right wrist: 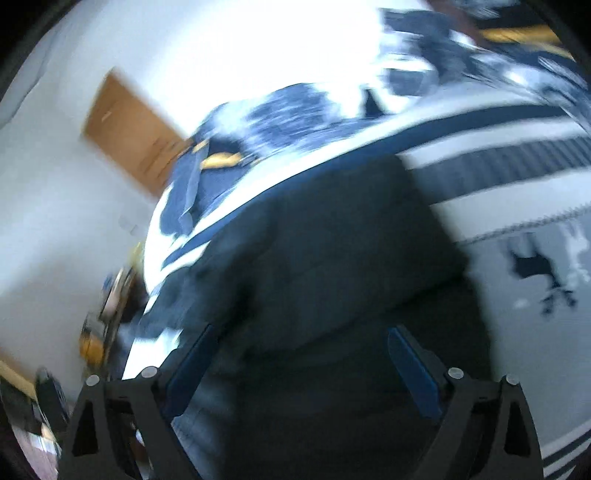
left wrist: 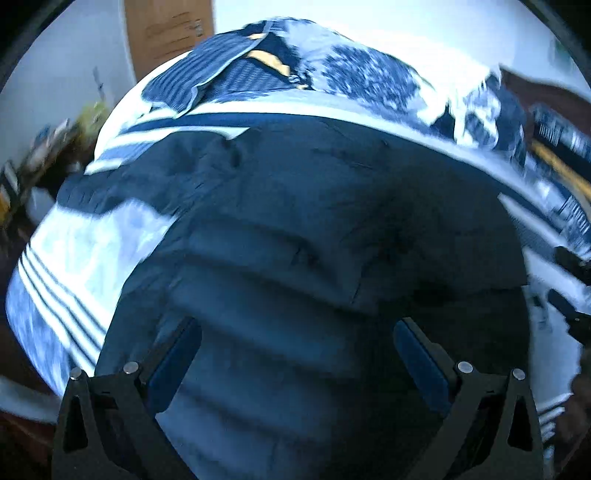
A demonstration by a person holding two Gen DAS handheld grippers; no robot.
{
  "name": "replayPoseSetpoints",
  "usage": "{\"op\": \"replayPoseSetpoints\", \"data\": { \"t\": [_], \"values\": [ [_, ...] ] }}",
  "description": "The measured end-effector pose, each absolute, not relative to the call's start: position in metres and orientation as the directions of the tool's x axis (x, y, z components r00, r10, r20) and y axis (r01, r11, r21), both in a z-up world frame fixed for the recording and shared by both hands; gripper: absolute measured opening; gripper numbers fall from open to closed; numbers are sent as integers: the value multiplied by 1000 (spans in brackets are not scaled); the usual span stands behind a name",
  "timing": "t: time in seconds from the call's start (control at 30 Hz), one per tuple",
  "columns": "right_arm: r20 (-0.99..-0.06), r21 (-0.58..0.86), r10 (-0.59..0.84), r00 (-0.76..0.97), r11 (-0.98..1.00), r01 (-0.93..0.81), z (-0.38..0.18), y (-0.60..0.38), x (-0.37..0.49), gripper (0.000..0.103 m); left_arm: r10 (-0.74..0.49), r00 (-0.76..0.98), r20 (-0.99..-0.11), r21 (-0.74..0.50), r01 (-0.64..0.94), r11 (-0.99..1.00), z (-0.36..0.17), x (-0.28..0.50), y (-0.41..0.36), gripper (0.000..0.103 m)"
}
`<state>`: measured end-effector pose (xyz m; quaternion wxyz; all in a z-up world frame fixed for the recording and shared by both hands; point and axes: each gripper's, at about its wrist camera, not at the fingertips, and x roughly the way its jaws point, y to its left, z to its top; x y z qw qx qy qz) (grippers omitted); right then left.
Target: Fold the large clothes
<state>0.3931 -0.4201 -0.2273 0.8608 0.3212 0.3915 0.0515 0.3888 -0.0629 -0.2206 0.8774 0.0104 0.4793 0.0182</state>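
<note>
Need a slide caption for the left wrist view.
Open left gripper above a dark garment spread on a blue-and-white patterned bedspread.

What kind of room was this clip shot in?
Most likely a bedroom: a dark garment lies on a bed covered with a blue-and-white patterned bedspread, and a wooden door stands in the white wall behind.

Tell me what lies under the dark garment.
The dark garment lies on a white bedspread with navy stripes and blotchy blue print, which shows around its edges. Whatever sits directly beneath the garment's middle is covered and cannot be seen.
</note>
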Motion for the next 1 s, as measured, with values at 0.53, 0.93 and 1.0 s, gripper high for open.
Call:
{"op": "replayPoseSetpoints", "data": {
  "t": [0.53,0.93,1.0],
  "values": [
    [-549,829,599,583,478,291,-320,-467,456,35,309,465,-830,157,-336,929,-264,487,-18,75],
    [-588,786,555,589,565,251,-310,-461,466,3,21,690,-723,-182,-221,958,-174,505,2,7],
    [-596,769,533,601,595,234,-304,-456,467,1,-9,722,-692,-198,-178,964,-158,521,1,6]
  ]
}}
